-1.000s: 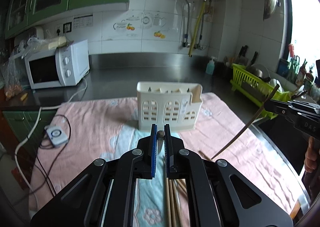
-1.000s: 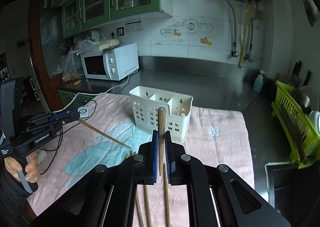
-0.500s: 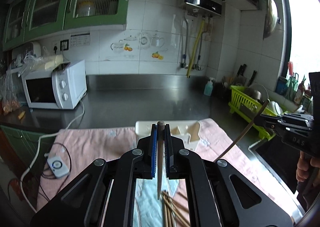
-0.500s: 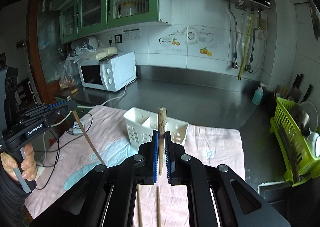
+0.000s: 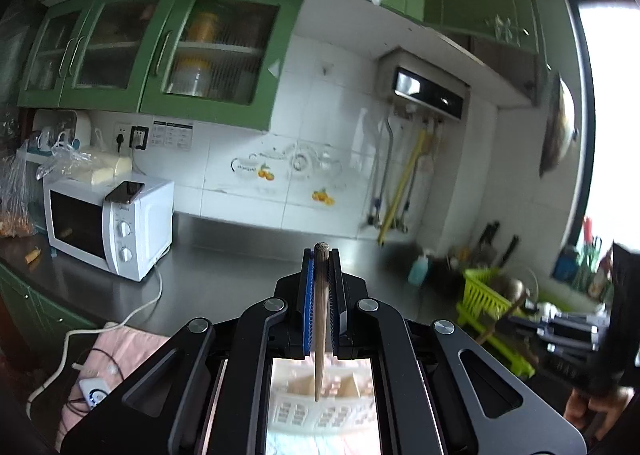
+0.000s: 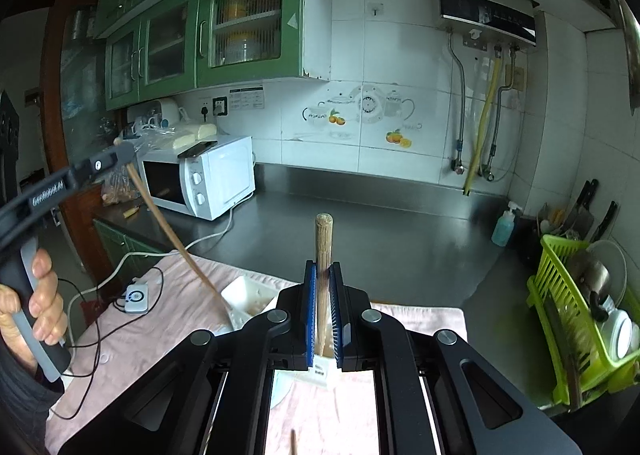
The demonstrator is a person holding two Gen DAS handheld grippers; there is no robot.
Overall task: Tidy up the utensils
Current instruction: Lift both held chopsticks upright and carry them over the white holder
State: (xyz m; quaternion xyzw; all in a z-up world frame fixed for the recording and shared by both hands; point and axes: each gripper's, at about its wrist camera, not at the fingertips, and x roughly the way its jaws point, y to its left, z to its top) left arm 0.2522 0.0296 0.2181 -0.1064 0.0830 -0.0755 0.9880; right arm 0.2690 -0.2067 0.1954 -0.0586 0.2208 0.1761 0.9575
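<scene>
Wooden chopstick [image 6: 182, 251] hangs from left tool [image 6: 120, 153] (arm lettered "GenRobot.AI").

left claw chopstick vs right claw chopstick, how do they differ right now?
The left chopstick barely clears the left claw; the right chopstick sticks well above the right claw. Left hangs over the white holder; right meets its rim. Both are wooden, clamped, near upright.

the utensil holder [image 6: 248, 297] sits on the cloth [image 6: 160, 335] before the counter [image 6: 380, 231], with the microwave [image 6: 200, 179] behind it to the left, a phone [image 6: 197, 148] on top, and the dish rack [image 6: 580, 319] at right.
</scene>
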